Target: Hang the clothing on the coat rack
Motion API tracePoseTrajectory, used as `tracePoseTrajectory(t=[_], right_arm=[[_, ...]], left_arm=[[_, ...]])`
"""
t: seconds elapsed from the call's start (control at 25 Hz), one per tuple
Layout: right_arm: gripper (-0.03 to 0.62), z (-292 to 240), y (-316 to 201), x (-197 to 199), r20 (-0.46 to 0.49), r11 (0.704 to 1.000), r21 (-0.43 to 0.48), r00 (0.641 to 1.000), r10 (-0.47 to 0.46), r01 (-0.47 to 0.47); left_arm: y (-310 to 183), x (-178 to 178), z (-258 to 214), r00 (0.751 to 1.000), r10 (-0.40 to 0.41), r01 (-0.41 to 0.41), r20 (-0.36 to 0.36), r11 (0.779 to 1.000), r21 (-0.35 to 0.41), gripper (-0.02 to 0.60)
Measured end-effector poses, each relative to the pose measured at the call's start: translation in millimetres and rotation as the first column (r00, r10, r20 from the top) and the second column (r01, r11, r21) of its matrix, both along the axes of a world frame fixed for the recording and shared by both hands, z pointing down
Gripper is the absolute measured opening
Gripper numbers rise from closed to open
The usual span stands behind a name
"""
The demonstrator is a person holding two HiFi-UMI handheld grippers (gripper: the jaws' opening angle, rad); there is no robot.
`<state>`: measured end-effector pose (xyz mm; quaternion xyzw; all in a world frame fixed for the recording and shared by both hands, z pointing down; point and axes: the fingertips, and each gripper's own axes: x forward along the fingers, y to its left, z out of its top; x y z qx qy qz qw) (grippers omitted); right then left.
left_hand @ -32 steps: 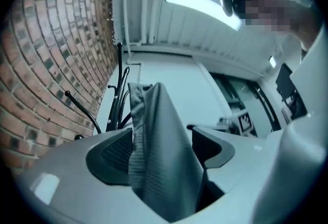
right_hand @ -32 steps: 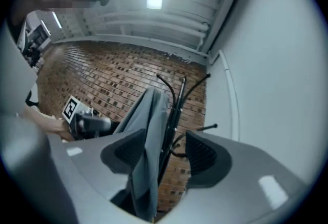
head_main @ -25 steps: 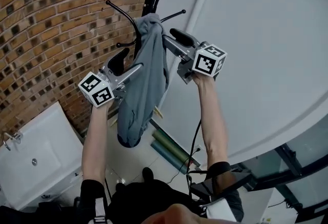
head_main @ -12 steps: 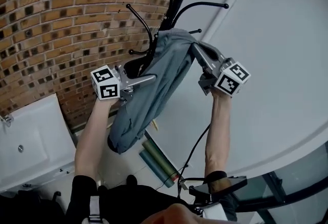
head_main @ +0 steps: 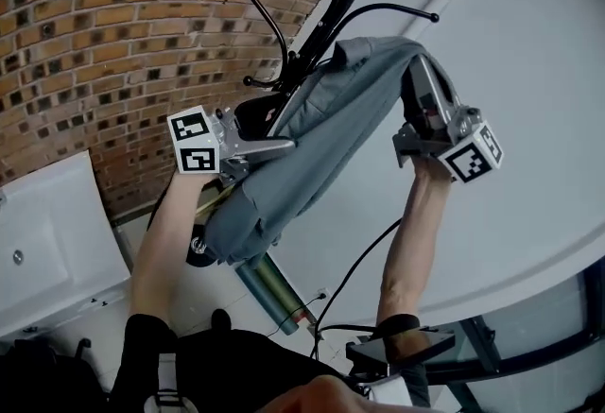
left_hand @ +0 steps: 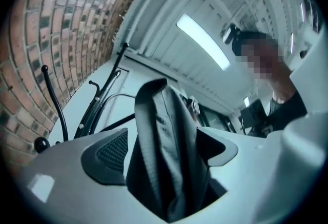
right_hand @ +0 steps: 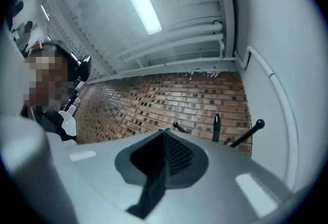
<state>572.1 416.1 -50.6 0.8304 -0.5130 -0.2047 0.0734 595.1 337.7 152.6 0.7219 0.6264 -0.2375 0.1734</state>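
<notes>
**Brick corner, coat rack, garment held up at the hooks**

Background: curved brick wall (head_main: 104,33) on the left, plain white wall (head_main: 529,43) on the right, and a black coat rack (head_main: 333,5) standing where they meet.

Grey garment (head_main: 321,132): it is up in the air against the rack's hook arms, stretched on a slant between my two grippers. Its upper edge lies beside the hooks. Its lower end hangs bunched below the left gripper (head_main: 277,130). I cannot tell whether any part sits on a hook.

Right gripper (head_main: 417,85): fingers closed together, with a thin strip of the garment pinched between them at its upper right end.

Left gripper: fingers apart and opening. A thick fold of the garment stands in the gap, and one ribbed pad (left_hand: 111,150) shows bare beside it.

Further out: two green rolls (head_main: 269,286) lie on the floor past the garment's lower end. A black cable (head_main: 350,279) runs alongside my right arm. A white cabinet (head_main: 47,232) stands at the lower left.
</notes>
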Motion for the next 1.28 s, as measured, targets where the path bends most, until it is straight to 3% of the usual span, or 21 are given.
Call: tracePoseTrajectory(t=[0.08,0.12,0.2,0.28,0.36,0.44,0.52,0.6,0.68,0.76,0.88,1.0,1.04,1.12,1.28], right_arm=[[0.005,-4,-6,8,0.028,1.0,0.003,1.0,-0.008,0.007],[0.005,-3,-11,13,0.044,1.0,-0.004,0.999,-0.006,0.006],[0.005,0,-19,18,0.057,1.0,-0.014,0.998,0.001,0.0],[0.005,-4,-16,20,0.048,1.0,0.006,0.999,0.017,-0.018],[0.005,-14,2,25,0.039,0.997,0.055,0.998,0.053,-0.055],[0.005,-20,32,35,0.055,0.987,0.128,0.994,0.089,-0.096],[0.005,-18,61,39,0.087,0.972,0.21,0.992,0.091,-0.108],[0.005,-14,81,26,0.089,0.961,0.263,0.994,0.067,-0.089],[0.005,-11,85,-3,0.047,0.964,0.261,0.998,0.043,-0.054],[0.005,-8,80,-30,0.009,0.971,0.237,1.0,0.021,-0.022],[0.005,0,74,-54,0.016,0.979,0.205,1.0,0.003,-0.007],[0.005,15,63,-70,0.033,0.986,0.162,0.999,0.021,-0.026],[0.005,21,58,-73,0.036,0.989,0.146,0.999,0.03,-0.035],[0.005,35,51,-79,0.04,0.991,0.111,0.997,0.066,-0.07],[0.005,57,38,-94,0.048,0.993,0.052,0.993,0.104,-0.106]], left_arm=[[21,-4,13,0.997,-0.067,0.071,-0.041,0.992,0.1,0.402],[29,-4,18,0.993,-0.104,0.11,-0.054,0.985,0.132,0.351],[31,1,22,0.981,-0.185,0.193,-0.061,0.968,0.159,0.152],[14,5,17,0.967,-0.25,0.254,-0.049,0.959,0.124,0.035],[-13,5,-1,0.952,-0.302,0.305,-0.05,0.95,0.067,0.032],[-31,1,-31,0.93,-0.354,0.36,-0.095,0.931,0.061,0.032],[-30,-3,-53,0.916,-0.358,0.385,-0.179,0.911,0.15,0.032],[-13,-10,-53,0.931,-0.264,0.333,-0.251,0.896,0.295,0.034],[1,-22,-41,0.949,-0.158,0.256,-0.273,0.891,0.376,0.039],[-1,-35,-37,0.953,-0.138,0.224,-0.269,0.921,0.32,0.071],[-25,-71,-41,0.951,-0.152,0.191,-0.268,0.973,0.126,0.096],[-44,-114,-42,0.953,-0.144,0.144,-0.268,0.989,-0.019,0.117],[-39,-127,-40,0.952,-0.132,0.129,-0.277,0.991,-0.03,0.117],[-14,-148,-27,0.949,-0.114,0.125,-0.295,0.992,0.018,0.117],[14,-138,5,0.954,-0.241,0.26,-0.176,0.961,0.093,0.132]])
